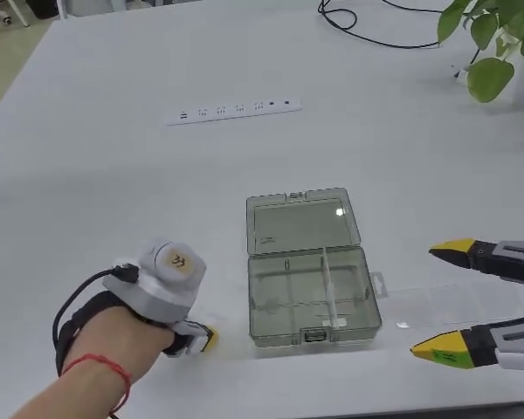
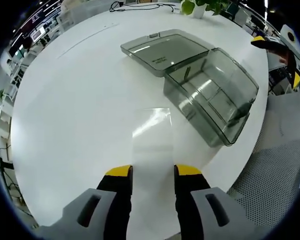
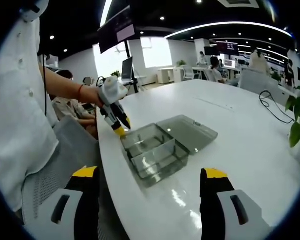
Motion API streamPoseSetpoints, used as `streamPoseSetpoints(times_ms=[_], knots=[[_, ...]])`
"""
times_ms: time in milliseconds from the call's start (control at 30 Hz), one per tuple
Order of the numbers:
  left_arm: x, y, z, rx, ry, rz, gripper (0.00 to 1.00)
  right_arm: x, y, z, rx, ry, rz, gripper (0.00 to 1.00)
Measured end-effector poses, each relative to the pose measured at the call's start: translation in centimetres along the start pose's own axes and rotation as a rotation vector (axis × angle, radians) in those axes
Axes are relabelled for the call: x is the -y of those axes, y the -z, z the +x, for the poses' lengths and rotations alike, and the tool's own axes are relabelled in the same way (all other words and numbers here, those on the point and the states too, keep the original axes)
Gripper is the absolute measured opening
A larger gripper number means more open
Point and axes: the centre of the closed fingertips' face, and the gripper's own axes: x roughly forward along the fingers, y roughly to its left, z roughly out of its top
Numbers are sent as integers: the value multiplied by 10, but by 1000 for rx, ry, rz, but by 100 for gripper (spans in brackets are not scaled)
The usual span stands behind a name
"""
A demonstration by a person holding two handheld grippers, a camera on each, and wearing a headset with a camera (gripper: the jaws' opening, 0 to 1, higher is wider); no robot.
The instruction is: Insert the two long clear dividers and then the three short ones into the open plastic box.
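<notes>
The open clear plastic box [image 1: 271,301] lies at the table's middle with its lid [image 1: 301,220] folded back. One long clear divider [image 1: 327,284] stands inside it. My left gripper [image 1: 206,340] rests on the table left of the box. In the left gripper view its jaws press against the two long edges of a flat clear divider [image 2: 152,132] that points toward the box [image 2: 210,97]. My right gripper [image 1: 441,301] hovers open to the right of the box, over several clear dividers [image 1: 454,304] lying flat. The right gripper [image 3: 150,175] holds nothing.
A white power strip [image 1: 234,110] lies beyond the box. A black cable [image 1: 367,30] and a leafy plant [image 1: 498,48] are at the far right. The table's front edge runs just below both grippers. People sit at desks in the background.
</notes>
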Motion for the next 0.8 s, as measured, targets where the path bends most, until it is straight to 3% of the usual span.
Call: streamPoseSetpoints(times_ms=[800], knots=[[1,3,-4,19,55,-53,30,-2,2,2,-17,1,-5,83]])
